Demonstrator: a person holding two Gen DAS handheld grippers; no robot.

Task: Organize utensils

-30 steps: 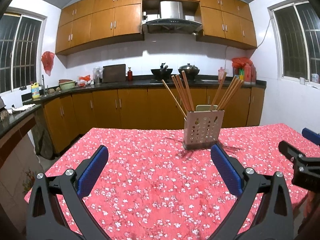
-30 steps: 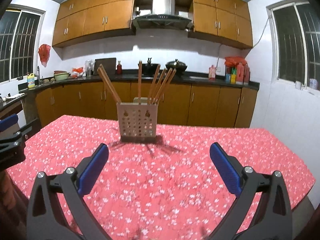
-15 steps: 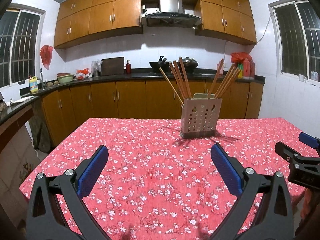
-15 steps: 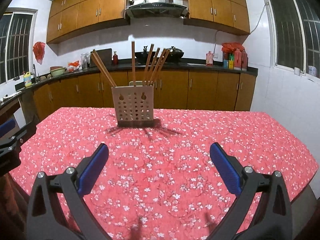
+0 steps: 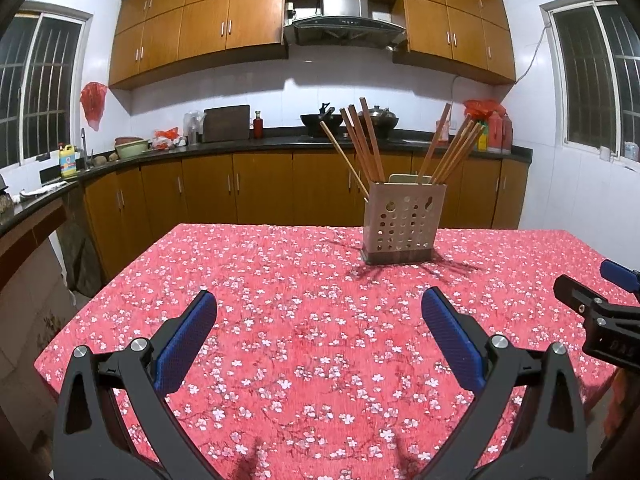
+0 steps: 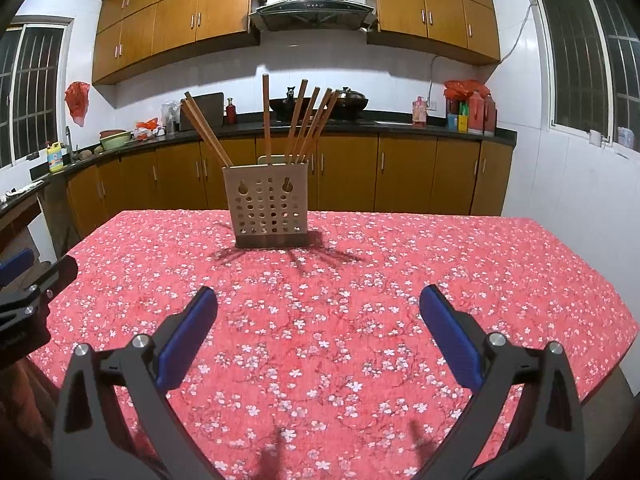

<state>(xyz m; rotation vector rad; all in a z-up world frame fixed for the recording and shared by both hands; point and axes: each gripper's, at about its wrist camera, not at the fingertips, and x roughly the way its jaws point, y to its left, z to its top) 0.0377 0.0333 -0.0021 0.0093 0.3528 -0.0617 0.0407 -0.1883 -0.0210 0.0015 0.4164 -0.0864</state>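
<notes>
- The left tool (image 5: 319,330) is hovering over the near part of the counter (image 5: 280,280), its blue pads spread wide with nothing between them.
- The right tool (image 6: 318,328) is hovering in the same manner, spread wide and carrying nothing.
- The perforated utensil holder (image 6: 271,208) is standing upright toward the far side of the counter, well apart from both tools.
- The chopsticks (image 6: 298,120) are leaning in the holder, fanned out left and right; a pale flat item behind them is too hidden to identify.
- No loose utensil is showing on the red floral cloth in either view, so the task is judged to be complete or nearly so.
- Risk: the holder is looking light and top-loaded; a tool pushing its upper wall sideways could tip it and spill the sticks.
- Risk: the sticks are splaying apart; pads closing on one stick could catch its neighbour and drag both out.
- Risk: the two tools are working close together near the counter's near edge; converging on the holder at once could make them collide.
</notes>
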